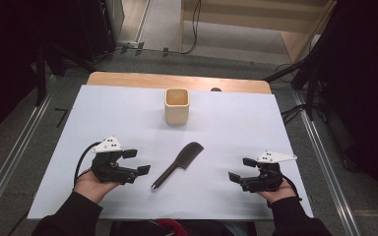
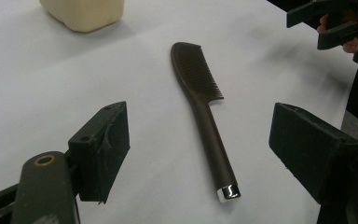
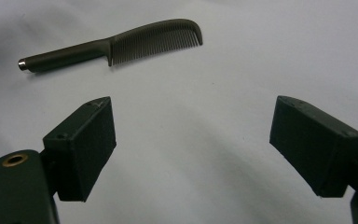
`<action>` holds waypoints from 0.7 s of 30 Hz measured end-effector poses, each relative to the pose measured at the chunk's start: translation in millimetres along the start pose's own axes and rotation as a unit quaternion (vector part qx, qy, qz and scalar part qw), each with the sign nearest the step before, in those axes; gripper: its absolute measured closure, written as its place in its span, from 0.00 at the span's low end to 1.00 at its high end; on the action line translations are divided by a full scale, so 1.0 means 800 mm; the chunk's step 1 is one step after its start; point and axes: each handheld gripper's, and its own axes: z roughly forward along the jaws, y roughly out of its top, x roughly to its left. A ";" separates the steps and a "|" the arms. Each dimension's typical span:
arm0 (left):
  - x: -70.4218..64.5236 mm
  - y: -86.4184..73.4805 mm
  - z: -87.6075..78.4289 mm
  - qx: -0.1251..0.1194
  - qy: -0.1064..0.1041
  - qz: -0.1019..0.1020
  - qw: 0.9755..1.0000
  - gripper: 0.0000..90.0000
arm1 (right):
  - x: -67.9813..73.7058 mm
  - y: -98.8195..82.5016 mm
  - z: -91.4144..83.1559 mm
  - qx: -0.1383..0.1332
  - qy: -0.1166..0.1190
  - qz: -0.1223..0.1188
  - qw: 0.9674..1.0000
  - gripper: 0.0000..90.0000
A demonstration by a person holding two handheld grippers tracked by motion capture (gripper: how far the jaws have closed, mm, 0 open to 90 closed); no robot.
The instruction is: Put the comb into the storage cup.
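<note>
White sheet (image 1: pixel 103 113), nothing begun — your left gripper (image 1: pixel 137 161) and right gripper (image 1: pixel 241 168) gape empty; probably grasp the comb (image 1: pixel 177 164) handle next.

We are seeing the comb (image 1: pixel 178 164) lying on the desk (image 1: pixel 128 118) between the left tool (image 1: pixel 137 162) and the right tool (image 1: pixel 241 169), apart from both. The cup (image 1: pixel 177 105) is standing behind it, seemingly well apart.
</note>
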 end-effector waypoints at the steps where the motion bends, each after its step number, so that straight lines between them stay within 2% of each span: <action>1: 0.000 0.001 0.001 0.002 -0.001 0.003 1.000 0.23 | 0.000 0.000 0.000 0.000 0.000 0.001 1.000 0.14; 16: -0.008 0.016 0.020 0.014 0.005 0.012 1.000 0.23 | 0.000 0.002 0.003 0.002 0.000 -0.004 1.000 0.14; 21: -0.010 0.020 0.025 0.011 0.001 0.006 1.000 0.23 | 0.000 0.002 0.004 0.004 -0.002 -0.005 1.000 0.14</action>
